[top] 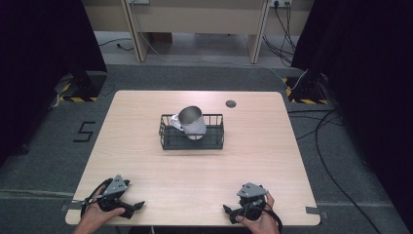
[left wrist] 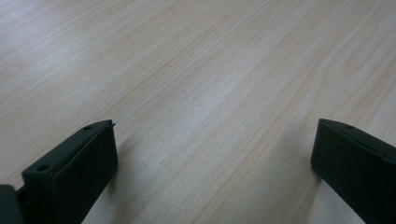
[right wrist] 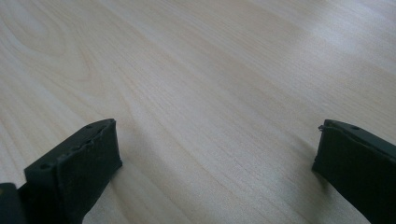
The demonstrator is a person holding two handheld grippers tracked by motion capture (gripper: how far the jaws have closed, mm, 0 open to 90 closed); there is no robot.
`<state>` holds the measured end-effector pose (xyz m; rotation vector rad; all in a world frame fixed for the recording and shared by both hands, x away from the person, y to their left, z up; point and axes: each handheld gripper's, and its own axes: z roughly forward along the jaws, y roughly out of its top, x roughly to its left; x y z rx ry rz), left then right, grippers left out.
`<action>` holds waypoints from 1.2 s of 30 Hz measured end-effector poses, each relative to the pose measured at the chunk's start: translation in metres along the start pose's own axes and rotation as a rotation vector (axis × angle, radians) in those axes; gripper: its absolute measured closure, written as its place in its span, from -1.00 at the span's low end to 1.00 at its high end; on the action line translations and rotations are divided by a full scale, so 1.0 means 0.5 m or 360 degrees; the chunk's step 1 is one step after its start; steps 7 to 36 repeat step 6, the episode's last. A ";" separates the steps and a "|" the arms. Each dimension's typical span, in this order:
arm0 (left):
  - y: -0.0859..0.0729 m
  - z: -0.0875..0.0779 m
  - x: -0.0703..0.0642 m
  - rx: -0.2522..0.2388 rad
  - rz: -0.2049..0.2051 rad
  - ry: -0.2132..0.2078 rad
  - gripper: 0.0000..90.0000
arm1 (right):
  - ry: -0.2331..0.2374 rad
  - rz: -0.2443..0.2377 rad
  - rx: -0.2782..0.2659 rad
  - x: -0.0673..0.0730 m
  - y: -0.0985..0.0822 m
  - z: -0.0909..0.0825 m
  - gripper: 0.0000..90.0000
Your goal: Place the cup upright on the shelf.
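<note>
A black wire basket (top: 165,139) stands at the middle of the light wooden table (top: 146,165). A shiny metal cup (top: 192,121) lies tilted in it, mouth toward the upper left. My left gripper (top: 136,206) rests near the front left edge, held by a hand, far from the basket. My right gripper (top: 229,210) rests near the front right edge in the other hand. In the left gripper view the left gripper (left wrist: 212,154) has its jaws wide apart over bare wood. In the right gripper view the right gripper (right wrist: 215,154) is likewise open with nothing between its jaws.
A small round grommet (top: 231,103) sits in the table's far right part. Grey floor surrounds the table, with cables (top: 336,146) at the right, a floor marking "5" (top: 84,130) at the left and desk legs (top: 136,34) beyond.
</note>
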<state>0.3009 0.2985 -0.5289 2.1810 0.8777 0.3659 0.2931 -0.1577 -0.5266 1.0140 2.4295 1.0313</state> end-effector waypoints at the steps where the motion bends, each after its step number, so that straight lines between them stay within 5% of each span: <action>1: 0.000 0.000 0.000 0.0000 0.0000 0.0000 -1.00 | 0.0000 0.0000 -0.0001 0.000 0.000 0.000 -0.99; 36: 0.000 -0.001 -0.001 0.0001 -0.0001 0.0000 -1.00 | -0.0003 0.0007 -0.0005 0.001 -0.001 0.000 -0.99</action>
